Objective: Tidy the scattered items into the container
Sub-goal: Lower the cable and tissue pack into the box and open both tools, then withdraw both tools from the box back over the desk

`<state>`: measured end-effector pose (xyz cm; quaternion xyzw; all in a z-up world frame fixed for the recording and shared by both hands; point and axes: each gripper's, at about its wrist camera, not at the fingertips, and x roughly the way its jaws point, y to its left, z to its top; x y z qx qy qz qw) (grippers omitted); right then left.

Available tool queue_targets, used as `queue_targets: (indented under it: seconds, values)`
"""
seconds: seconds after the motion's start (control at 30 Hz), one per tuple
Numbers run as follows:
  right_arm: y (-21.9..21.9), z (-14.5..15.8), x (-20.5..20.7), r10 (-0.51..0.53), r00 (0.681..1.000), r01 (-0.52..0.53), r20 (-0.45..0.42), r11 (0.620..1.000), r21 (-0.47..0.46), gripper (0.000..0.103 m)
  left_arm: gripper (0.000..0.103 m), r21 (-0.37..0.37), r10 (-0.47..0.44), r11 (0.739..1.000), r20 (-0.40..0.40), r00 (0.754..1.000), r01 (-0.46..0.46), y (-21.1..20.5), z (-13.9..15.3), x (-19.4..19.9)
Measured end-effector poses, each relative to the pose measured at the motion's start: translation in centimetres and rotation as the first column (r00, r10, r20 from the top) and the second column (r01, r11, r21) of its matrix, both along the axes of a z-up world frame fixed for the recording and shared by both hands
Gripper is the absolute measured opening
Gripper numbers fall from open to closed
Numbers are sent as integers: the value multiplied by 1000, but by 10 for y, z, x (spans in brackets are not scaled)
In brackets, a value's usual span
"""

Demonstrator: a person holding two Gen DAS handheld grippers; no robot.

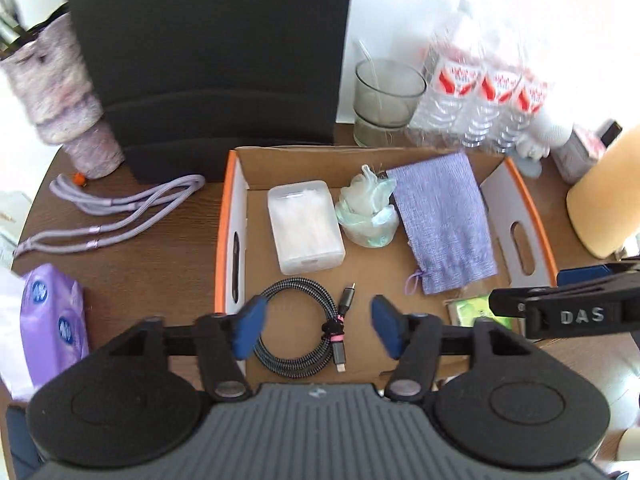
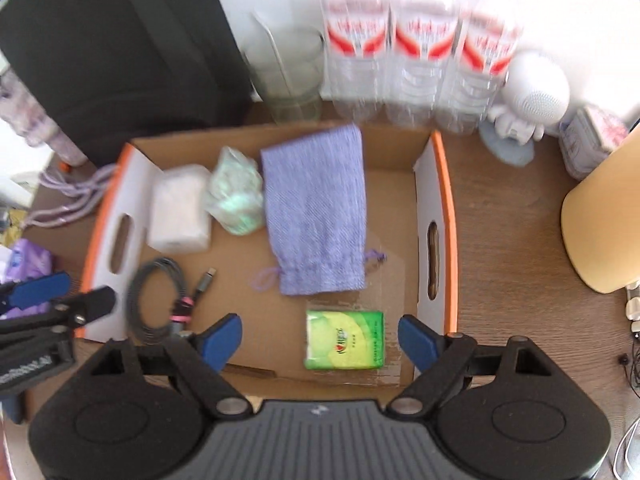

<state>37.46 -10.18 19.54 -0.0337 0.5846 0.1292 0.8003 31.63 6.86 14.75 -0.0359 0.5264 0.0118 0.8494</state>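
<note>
Below the left gripper (image 1: 318,328), whose blue pads stand parted and empty, the coiled cable (image 1: 298,326) lies flat on the cardboard box (image 1: 230,216) floor, apparently just let go, while a lilac cord (image 1: 116,208) and purple tissue pack (image 1: 52,324) wait outside to its left, with only the box's low wall between. Under the right gripper (image 2: 320,342), likewise released, the green tissue packet (image 2: 345,339) rests between its pads inside the box, the purple pouch (image 2: 316,210) beyond it and water bottles (image 2: 420,52) behind the far wall.
</note>
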Motion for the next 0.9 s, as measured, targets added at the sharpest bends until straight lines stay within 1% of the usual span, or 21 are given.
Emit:
queue_targets:
  seconds: [0.03,0.07,0.13,0.17,0.2,0.23,0.27,0.3,0.33,0.37,0.4,0.43,0.47,0.5,0.6,0.7,0.8,0.83,0.9]
  values:
    - [0,8,-5,0,1000,-1,31,1000,13,85,65,12,2,1000,12,1000,-2,-1,3,-4]
    - [0,13,-12,4,998,-6,67,1000,29,85,67,28,7,1000,42,999,-8,-3,6,-9]
    - [-2,18,-24,12,989,-21,147,998,57,86,82,61,21,998,158,987,-31,-10,11,-25]
    - [-2,17,-28,23,981,-33,193,998,51,86,85,75,23,996,233,972,-42,-14,13,-35]
    - [-1,17,-33,31,970,-43,239,998,45,86,88,97,25,994,314,949,-58,-20,12,-47]
    - [-1,17,-40,36,955,-50,295,998,41,86,88,121,11,991,379,925,-62,-25,13,-59]
    - [-3,19,-50,45,934,-62,354,997,36,86,89,145,-22,988,431,902,-45,-31,15,-70]
    - [-5,19,-60,51,907,-71,417,997,34,86,91,170,-60,985,484,873,-27,-38,16,-79]
    - [-7,20,-70,48,874,-73,484,997,33,86,92,188,-80,982,534,842,-26,-42,18,-89]
    - [-10,22,-81,42,836,-74,547,997,37,86,94,190,-83,981,582,809,-35,-45,20,-98]
    - [-14,21,-90,31,797,-79,603,995,54,87,97,183,-82,982,636,768,-47,-48,22,-109]
    - [-18,21,-99,17,760,-86,649,994,74,88,98,176,-85,983,669,738,-46,-51,23,-117]
    - [-23,20,-108,5,723,-93,690,991,91,88,98,169,-91,985,692,716,-37,-53,23,-123]
    - [-25,20,-115,-7,697,-95,717,990,103,88,98,167,-102,986,706,701,-24,-57,23,-128]
    - [-30,24,-128,2,654,-116,757,989,97,88,98,190,-127,981,733,668,-22,-62,28,-139]
    - [-32,31,-145,2,635,-128,773,987,102,88,99,205,-137,978,752,645,-30,-66,34,-153]
    - [-40,33,-178,-1,627,-149,779,981,121,87,102,190,-128,981,775,619,-36,-71,35,-185]
    - [-43,33,-190,-1,627,-158,779,979,128,87,102,181,-123,983,779,614,-32,-71,35,-198]
    - [-50,29,-221,-7,613,-169,790,976,140,88,103,164,-125,986,779,614,-6,-70,33,-222]
